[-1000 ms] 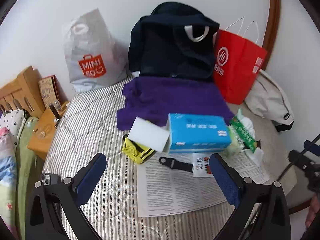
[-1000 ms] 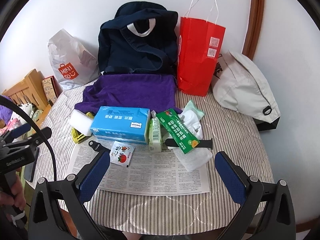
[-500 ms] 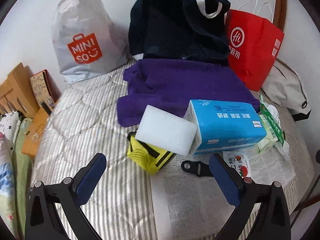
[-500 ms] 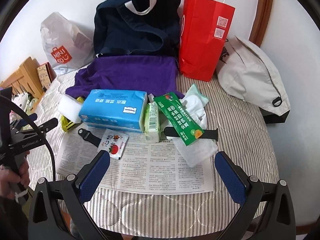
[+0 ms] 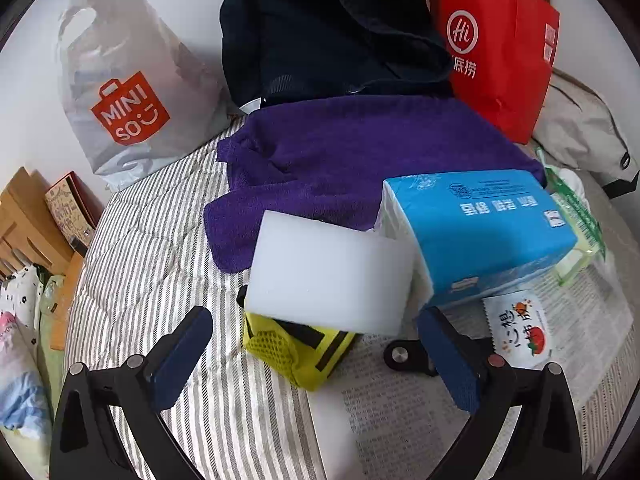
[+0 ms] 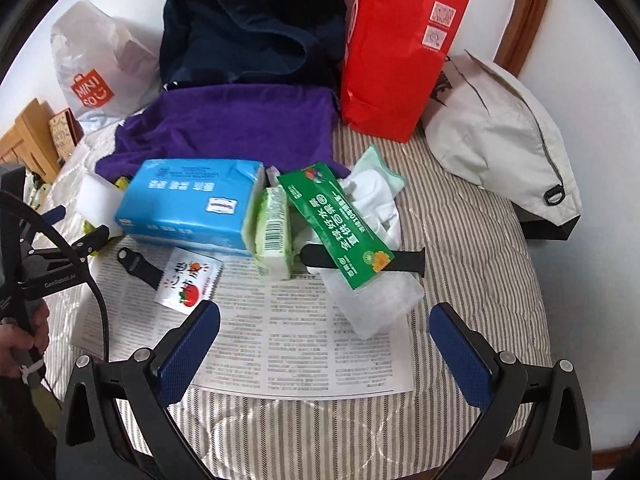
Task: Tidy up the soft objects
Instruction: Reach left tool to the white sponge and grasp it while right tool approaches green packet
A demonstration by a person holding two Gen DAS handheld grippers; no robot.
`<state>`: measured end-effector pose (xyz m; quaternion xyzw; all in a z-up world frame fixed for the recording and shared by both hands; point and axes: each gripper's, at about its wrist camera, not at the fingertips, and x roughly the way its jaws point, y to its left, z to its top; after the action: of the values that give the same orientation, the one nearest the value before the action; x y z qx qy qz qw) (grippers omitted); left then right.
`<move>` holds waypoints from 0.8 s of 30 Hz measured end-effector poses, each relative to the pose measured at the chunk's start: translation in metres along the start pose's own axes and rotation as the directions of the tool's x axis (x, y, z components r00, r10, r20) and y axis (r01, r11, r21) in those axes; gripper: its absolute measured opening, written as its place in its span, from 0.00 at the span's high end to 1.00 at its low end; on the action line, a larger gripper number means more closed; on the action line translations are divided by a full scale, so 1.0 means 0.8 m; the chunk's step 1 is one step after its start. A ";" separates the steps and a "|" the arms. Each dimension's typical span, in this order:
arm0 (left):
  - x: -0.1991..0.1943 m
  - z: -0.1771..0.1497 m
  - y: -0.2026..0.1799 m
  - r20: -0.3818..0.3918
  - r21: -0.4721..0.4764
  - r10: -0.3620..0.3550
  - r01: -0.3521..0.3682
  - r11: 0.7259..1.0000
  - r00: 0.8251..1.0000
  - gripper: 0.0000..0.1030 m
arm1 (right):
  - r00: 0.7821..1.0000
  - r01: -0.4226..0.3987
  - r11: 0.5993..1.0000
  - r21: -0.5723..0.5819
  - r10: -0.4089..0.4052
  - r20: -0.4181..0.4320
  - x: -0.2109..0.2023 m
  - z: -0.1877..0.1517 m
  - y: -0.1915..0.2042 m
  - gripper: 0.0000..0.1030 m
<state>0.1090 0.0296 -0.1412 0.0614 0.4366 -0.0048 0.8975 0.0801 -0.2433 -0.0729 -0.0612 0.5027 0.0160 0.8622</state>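
Left wrist view: left claw (image 5: 316, 354) gapes wide just before the white sponge (image 5: 330, 276), perhaps untouched; right claw (image 6: 324, 346) hangs wide over the newspaper (image 6: 280, 320).

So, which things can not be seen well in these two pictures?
- Yellow mesh pouch: left wrist view, white foam block covers its top.
- Black strap: right wrist view, green packet hides its middle.
- Dark navy bag: top cut by the edge.
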 end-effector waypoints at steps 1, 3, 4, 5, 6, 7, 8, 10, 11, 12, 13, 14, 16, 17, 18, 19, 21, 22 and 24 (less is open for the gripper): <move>0.004 0.001 0.000 -0.002 0.000 0.000 0.000 1.000 1.000 0.00 | 1.000 0.003 1.000 -0.001 -0.003 -0.004 0.003 0.001 0.000 0.00; 0.011 0.002 0.001 -0.007 -0.005 -0.001 0.001 1.000 1.000 0.00 | 1.000 0.011 1.000 -0.011 -0.011 -0.012 0.008 0.003 0.003 0.00; 0.015 0.003 0.002 -0.008 -0.012 0.000 0.000 1.000 1.000 0.00 | 1.000 0.015 1.000 -0.017 -0.015 -0.015 0.009 0.004 0.005 0.00; 0.020 0.004 0.003 -0.009 -0.021 -0.001 0.000 1.000 1.000 0.00 | 1.000 0.017 1.000 -0.021 -0.017 -0.017 0.011 0.005 0.006 0.00; 0.023 0.005 0.005 -0.008 -0.029 -0.003 0.003 1.000 1.000 0.00 | 1.000 0.017 1.000 -0.024 -0.018 -0.019 0.013 0.005 0.007 0.00; 0.028 0.006 0.006 -0.008 -0.039 -0.012 0.011 0.999 1.000 0.00 | 0.999 0.019 0.999 -0.030 -0.019 -0.026 0.016 0.006 0.009 0.00; 0.030 0.007 0.007 -0.006 -0.044 -0.022 0.022 0.999 1.000 0.00 | 0.999 0.018 0.999 -0.036 -0.020 -0.030 0.018 0.007 0.011 0.00; 0.033 0.007 0.009 0.006 -0.058 -0.043 0.043 0.997 0.999 0.00 | 0.999 0.022 0.998 -0.051 -0.023 -0.034 0.021 0.007 0.015 0.00; 0.034 0.007 0.009 0.009 -0.058 -0.046 0.047 0.997 0.999 0.00 | 0.999 0.023 0.998 -0.054 -0.025 -0.035 0.023 0.007 0.016 0.00; 0.033 0.007 0.010 0.012 -0.056 -0.047 0.048 0.997 0.999 0.03 | 0.999 0.023 0.998 -0.057 -0.026 -0.039 0.025 0.007 0.017 0.00; 0.031 0.006 0.009 0.017 -0.052 -0.048 0.049 0.997 0.999 0.07 | 0.999 0.022 0.998 -0.061 -0.025 -0.043 0.027 0.008 0.018 0.00; 0.028 0.005 0.010 0.027 -0.053 -0.054 0.056 0.997 0.998 0.17 | 0.999 0.020 0.998 -0.062 -0.022 -0.045 0.028 0.007 0.018 0.00; 0.023 0.004 0.013 0.033 -0.079 -0.061 0.063 0.995 0.998 0.20 | 0.999 0.017 0.998 -0.063 -0.020 -0.049 0.031 0.007 0.018 0.00; 0.018 0.002 0.017 0.041 -0.097 -0.072 0.076 0.992 0.997 0.20 | 0.999 0.016 0.998 -0.062 -0.020 -0.051 0.032 0.008 0.017 0.00; 0.014 0.002 0.019 0.049 -0.109 -0.078 0.083 0.990 0.996 0.20 | 0.999 0.015 0.998 -0.061 -0.018 -0.051 0.033 0.008 0.017 0.00; 0.010 0.002 0.022 0.057 -0.126 -0.082 0.089 0.988 0.995 0.20 | 0.999 0.013 0.998 -0.059 -0.016 -0.052 0.034 0.008 0.016 0.00; 0.001 0.000 0.028 0.071 -0.160 -0.097 0.108 0.981 0.993 0.20 | 0.999 0.007 0.998 -0.056 -0.010 -0.053 0.035 0.008 0.015 0.00; -0.004 -0.001 0.031 0.077 -0.175 -0.104 0.117 0.978 0.992 0.20 | 0.999 0.004 0.998 -0.057 -0.007 -0.054 0.036 0.008 0.016 0.00; -0.018 -0.004 0.039 0.097 -0.209 -0.114 0.132 0.969 0.989 0.20 | 0.998 0.001 0.998 -0.060 -0.005 -0.055 0.037 0.008 0.016 0.00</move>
<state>0.0997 0.0604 -0.1284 -0.0637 0.3994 -0.0159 0.9144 0.0988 -0.2307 -0.0966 -0.0881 0.5254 0.0281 0.8458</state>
